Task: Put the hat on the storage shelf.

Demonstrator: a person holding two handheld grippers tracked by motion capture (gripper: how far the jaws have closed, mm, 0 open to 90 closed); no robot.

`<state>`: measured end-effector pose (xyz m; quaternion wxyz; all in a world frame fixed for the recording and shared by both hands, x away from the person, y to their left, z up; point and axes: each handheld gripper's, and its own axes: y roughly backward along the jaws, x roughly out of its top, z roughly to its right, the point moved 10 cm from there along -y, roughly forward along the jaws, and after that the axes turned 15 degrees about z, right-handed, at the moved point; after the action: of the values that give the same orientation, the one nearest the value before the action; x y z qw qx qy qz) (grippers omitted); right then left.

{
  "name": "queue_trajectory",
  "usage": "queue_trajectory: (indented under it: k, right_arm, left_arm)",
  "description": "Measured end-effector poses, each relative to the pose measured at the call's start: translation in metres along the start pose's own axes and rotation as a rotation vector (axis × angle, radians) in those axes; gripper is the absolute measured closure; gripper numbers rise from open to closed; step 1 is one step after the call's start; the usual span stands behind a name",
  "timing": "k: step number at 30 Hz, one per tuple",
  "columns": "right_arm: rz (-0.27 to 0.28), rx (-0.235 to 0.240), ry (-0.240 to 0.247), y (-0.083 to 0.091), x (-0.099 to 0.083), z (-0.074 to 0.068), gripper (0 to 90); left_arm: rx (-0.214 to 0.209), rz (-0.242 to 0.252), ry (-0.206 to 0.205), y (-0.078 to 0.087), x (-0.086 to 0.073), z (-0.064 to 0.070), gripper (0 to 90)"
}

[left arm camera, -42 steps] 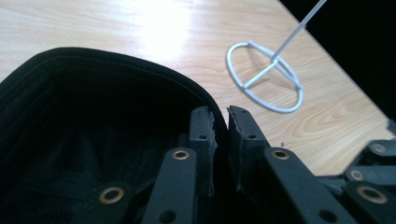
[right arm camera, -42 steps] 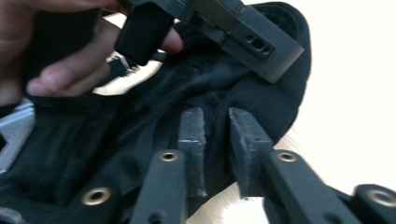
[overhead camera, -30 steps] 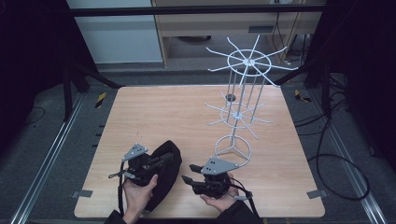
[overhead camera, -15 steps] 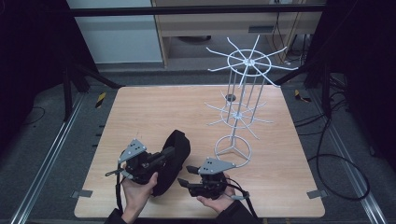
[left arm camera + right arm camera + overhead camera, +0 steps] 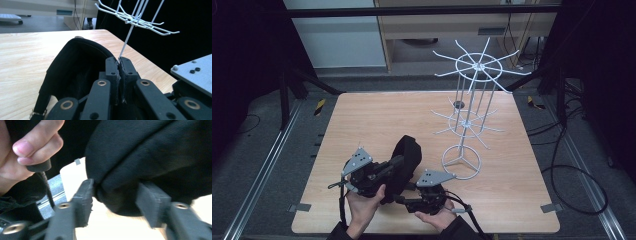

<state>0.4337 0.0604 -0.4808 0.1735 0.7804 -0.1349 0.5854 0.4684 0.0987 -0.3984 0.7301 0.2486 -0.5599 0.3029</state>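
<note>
A black cap (image 5: 404,160) is held up just above the table (image 5: 362,125), close to its near edge and a little left of the middle. The left gripper (image 5: 396,162) has its jaws pressed together on the cap's fabric; in the left gripper view the jaws meet with the cloth pinched between them, and the cap's (image 5: 75,67) open underside and curved rim face the camera. The right gripper (image 5: 401,200) sits low beside it, near the table's front edge, with its jaws apart. In the right gripper view a bulge of the cap (image 5: 150,155) hangs between the spread jaws, touching the left one, not clamped. A white wire rack (image 5: 472,110) with hooked arms stands toward the table's right side, apart from the cap.
</note>
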Motion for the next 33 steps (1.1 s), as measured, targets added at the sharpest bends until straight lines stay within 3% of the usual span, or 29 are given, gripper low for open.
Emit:
queue_trajectory:
  k: [1, 2, 3, 9, 12, 18, 19, 23, 26, 31, 33]
  right_arm:
    - [0.007, -0.005, 0.01, -0.001, 0.001, 0.001, 77.4]
    - [0.007, -0.005, 0.01, -0.001, 0.001, 0.001, 77.4]
    - [0.019, -0.017, 0.021, 0.001, 0.002, 0.003, 88.4]
    - [0.032, -0.043, 0.047, 0.007, 0.007, 0.008, 90.0]
    - [0.001, -0.08, 0.103, 0.011, 0.007, 0.014, 90.0]
    - [-0.033, -0.132, 0.161, 0.019, 0.01, 0.022, 90.0]
    - [-0.056, -0.15, 0.188, 0.022, 0.01, 0.025, 90.0]
    - [-0.117, -0.171, 0.224, 0.026, 0.007, 0.029, 90.0]
    - [-0.133, -0.172, 0.232, 0.026, 0.005, 0.03, 90.0]
    - [-0.171, -0.164, 0.247, 0.023, 0.005, 0.03, 90.0]
    - [-0.184, -0.161, 0.253, 0.021, 0.001, 0.029, 90.0]
  left_arm:
    - [-0.007, 0.008, -0.004, 0.001, 0.002, 0.003, 85.7]
    - [-0.007, 0.008, -0.004, 0.001, 0.002, 0.003, 85.7]
    - [-0.017, 0.017, -0.009, 0.002, 0.005, 0.005, 85.7]
    - [-0.029, 0.027, -0.02, 0.004, 0.009, 0.009, 85.7]
    - [-0.024, 0.029, -0.038, 0.005, 0.01, 0.008, 85.7]
    - [-0.015, 0.04, -0.044, 0.009, 0.012, 0.002, 85.8]
    - [-0.008, 0.032, -0.048, 0.011, 0.01, -0.001, 85.8]
    - [0.009, 0.015, -0.049, 0.017, 0.002, -0.011, 85.9]
    - [0.017, 0.016, -0.039, 0.021, 0.001, -0.015, 89.8]
    - [0.04, 0.005, -0.062, 0.03, 0.001, -0.023, 89.7]
    - [0.042, -0.02, -0.064, 0.029, -0.002, -0.025, 89.5]
